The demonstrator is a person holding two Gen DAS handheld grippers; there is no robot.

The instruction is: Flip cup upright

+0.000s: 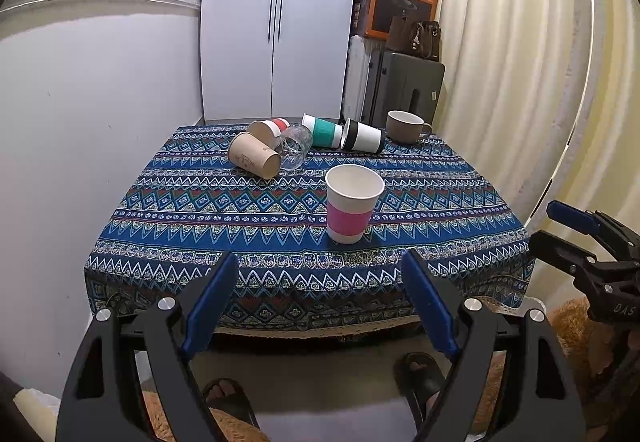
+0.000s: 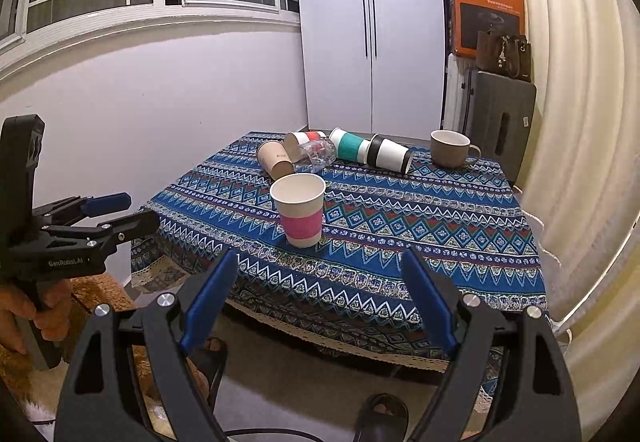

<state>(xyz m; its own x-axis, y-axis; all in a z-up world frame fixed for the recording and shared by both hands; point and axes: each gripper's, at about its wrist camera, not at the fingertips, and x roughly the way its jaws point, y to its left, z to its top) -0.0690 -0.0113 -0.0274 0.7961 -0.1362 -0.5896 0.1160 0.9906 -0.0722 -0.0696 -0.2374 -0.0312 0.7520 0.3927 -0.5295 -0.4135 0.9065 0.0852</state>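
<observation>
We hold both grippers back from the tabletop point(image 1: 168, 242), the left gripper point(image 1: 316, 266) and the right gripper point(image 2: 320, 262) each with jaws spread wide and empty. The pink-banded cup point(image 1: 352, 202) already stands mouth up, its long axis vertical, nearer us than the brown paper cup point(image 1: 254, 155). That one lies on its side, mouth toward us and a little right. We would pinch its wall lightly across the axis, then rotate until the base sits flat.

Cups on the tablecloth point(image 1: 200, 218)

Five paper cups point(image 1: 354, 202), one clear glass point(image 1: 296, 146), one mug point(image 1: 406, 127); seven vessels in all.
</observation>
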